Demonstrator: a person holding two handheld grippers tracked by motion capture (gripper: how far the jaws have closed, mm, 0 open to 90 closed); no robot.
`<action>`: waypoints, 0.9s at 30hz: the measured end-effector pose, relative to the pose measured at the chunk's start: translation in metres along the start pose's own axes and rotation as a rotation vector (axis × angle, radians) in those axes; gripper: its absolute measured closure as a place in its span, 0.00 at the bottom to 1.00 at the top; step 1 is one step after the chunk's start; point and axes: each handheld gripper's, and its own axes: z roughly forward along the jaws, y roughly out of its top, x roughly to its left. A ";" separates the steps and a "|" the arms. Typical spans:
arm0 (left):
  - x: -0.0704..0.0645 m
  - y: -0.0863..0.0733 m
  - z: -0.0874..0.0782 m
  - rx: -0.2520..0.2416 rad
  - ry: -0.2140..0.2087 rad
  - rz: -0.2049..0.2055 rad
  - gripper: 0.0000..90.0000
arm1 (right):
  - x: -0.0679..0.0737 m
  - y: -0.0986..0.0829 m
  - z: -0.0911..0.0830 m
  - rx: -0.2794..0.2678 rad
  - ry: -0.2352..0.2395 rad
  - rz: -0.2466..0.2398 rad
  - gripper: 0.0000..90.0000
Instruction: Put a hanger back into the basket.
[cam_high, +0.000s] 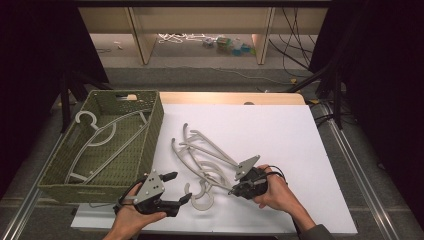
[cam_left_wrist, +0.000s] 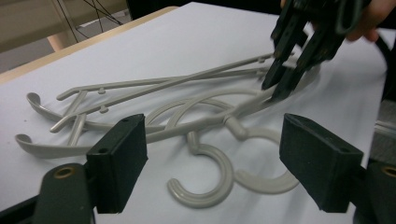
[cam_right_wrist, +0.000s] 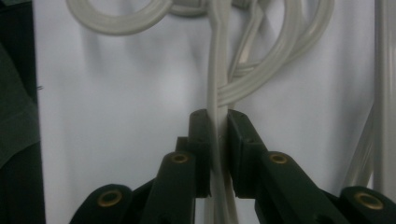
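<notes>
On the white bench (cam_high: 280, 125), grey hangers (cam_high: 205, 155) lie tangled in the middle. The right gripper (cam_high: 233, 190) is clamped on one hanger's arm; the left gripper (cam_high: 181, 187) waits open near the hooks.

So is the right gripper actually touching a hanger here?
Touching. The right gripper view shows the right gripper with both jaws pressed against the hanger arm between them.

green woven basket (cam_high: 150, 131), white hanger inside (cam_high: 100, 137), white table sheet (cam_high: 280, 125)
</notes>
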 end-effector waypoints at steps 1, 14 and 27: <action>0.002 0.001 0.002 0.015 -0.002 0.021 0.26 | 0.000 0.001 -0.003 -0.001 -0.011 -0.016 0.91; 0.021 0.007 0.037 0.120 0.033 0.200 0.39 | 0.001 0.004 -0.038 -0.058 -0.021 -0.169 0.91; 0.017 0.008 0.061 0.140 -0.011 0.344 0.47 | 0.009 0.009 -0.055 -0.094 -0.012 -0.200 0.91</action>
